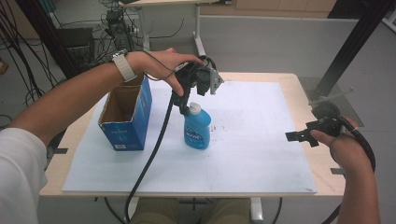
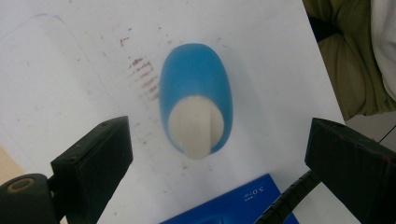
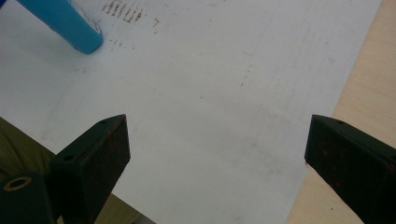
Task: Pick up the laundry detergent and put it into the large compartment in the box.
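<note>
A small blue bottle (image 1: 197,130) stands upright near the middle of the high view, on the white sheet (image 1: 252,154) that covers most of the desk (image 1: 299,86). Its body is translucent blue, wide and rounded, with a label on the front whose print is too small to read, and it is topped by a white cap (image 1: 194,109). In the left gripper view the bottle (image 2: 196,84) is seen from straight above as a blue oval with the off-white cap (image 2: 195,126) at its lower end; brownish smudges mark the sheet just to its left.

The left gripper (image 1: 187,103) hangs directly over the cap in the centre of the high view, pointing down, its jaws spread wide on either side of the bottle and touching nothing. An open blue cardboard box (image 1: 127,114) stands just left of the bottle, its brown inside showing.

The right gripper (image 1: 299,136) is at the right of the high view, over the sheet's right edge, well apart from the bottle. Its jaws too are spread wide with nothing between them; in the right gripper view the bottle's base (image 3: 77,28) sits in the upper left corner.
</note>
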Demonstrator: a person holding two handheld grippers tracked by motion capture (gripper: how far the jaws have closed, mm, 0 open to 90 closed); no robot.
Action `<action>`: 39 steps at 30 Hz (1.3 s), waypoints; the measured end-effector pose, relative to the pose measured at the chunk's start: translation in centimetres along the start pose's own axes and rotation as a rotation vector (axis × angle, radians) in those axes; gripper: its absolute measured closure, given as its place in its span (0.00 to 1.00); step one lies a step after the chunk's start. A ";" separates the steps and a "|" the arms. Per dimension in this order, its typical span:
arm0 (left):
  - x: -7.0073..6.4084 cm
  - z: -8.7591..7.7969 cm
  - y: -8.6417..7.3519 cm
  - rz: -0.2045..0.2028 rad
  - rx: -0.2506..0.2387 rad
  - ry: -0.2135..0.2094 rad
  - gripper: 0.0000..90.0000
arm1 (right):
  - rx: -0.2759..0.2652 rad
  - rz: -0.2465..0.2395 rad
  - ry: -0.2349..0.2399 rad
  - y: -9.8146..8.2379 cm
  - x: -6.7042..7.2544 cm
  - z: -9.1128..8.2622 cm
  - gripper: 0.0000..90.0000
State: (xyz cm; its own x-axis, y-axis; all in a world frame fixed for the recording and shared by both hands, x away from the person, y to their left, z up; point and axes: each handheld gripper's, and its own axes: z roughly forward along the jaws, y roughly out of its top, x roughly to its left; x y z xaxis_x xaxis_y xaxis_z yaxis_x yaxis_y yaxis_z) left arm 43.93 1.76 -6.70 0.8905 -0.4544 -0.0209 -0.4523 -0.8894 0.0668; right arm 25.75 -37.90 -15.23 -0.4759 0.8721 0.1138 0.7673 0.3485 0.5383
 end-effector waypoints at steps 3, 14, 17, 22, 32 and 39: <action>0.0 0.1 0.0 0.000 0.002 0.000 0.09 | 0.001 0.001 -0.002 0.0 0.0 -0.1 0.07; 0.2 0.3 0.3 0.008 0.004 0.000 0.09 | 0.002 0.005 -0.003 0.0 0.0 0.0 0.07; 0.2 0.4 0.4 0.012 0.011 0.003 0.09 | 0.004 0.005 -0.001 0.0 0.0 0.1 0.07; 0.3 0.4 0.3 0.005 0.009 0.003 0.09 | 0.001 0.010 -0.001 -0.2 -0.2 0.3 0.07; 0.3 0.4 0.5 0.001 0.007 0.003 0.09 | 0.001 0.010 -0.001 -0.2 -0.3 0.2 0.07; 0.2 0.4 0.4 -0.003 0.006 0.004 0.09 | 0.002 0.009 0.002 -0.1 -0.3 0.4 0.07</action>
State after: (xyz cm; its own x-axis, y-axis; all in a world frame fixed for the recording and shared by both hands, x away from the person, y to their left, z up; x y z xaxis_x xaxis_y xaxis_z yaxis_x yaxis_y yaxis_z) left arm 43.97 1.30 -7.05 0.8920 -0.4516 -0.0169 -0.4499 -0.8910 0.0613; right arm 25.98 -38.09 -15.61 -0.4694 0.8748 0.1200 0.7725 0.3410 0.5357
